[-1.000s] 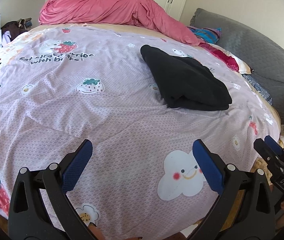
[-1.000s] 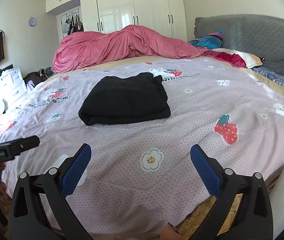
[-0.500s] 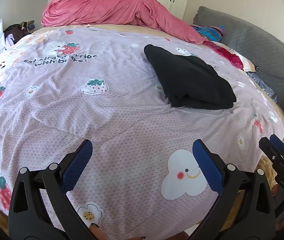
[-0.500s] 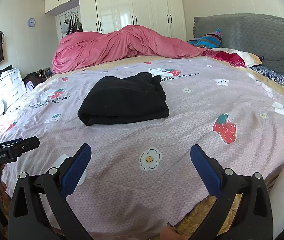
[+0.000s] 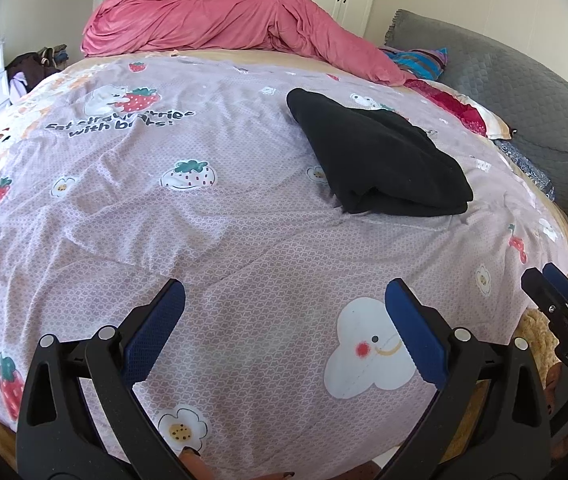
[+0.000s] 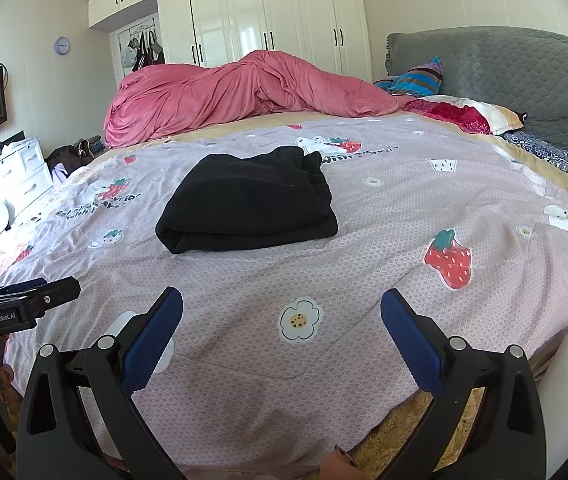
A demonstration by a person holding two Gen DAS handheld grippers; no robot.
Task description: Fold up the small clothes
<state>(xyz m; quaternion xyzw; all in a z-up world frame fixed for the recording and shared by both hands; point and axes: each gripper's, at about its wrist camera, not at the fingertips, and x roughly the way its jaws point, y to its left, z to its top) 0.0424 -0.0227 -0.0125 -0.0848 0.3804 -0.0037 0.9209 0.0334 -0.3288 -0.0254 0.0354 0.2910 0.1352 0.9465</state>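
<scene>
Where the left wrist view looks across the bed, one folded black garment is seen lying on the lilac printed sheet, well apart from the left gripper, whose blue-padded jaws are spread wide over the near edge with nothing between them; dark writing on the sheet is partly creased, and only "with" can be read with certainty; one pink duvet is heaped at the far side, and the right gripper is seen at the right edge, its body marked "DAS", its jaw opening not to be judged from here.

From the right wrist view, the same black garment is shown alone in the middle of the sheet; the right gripper is held wide and empty above the near edge; the left gripper appears at the left, labelled "GenRobot.AI"; one grey headboard is seen at the right.
</scene>
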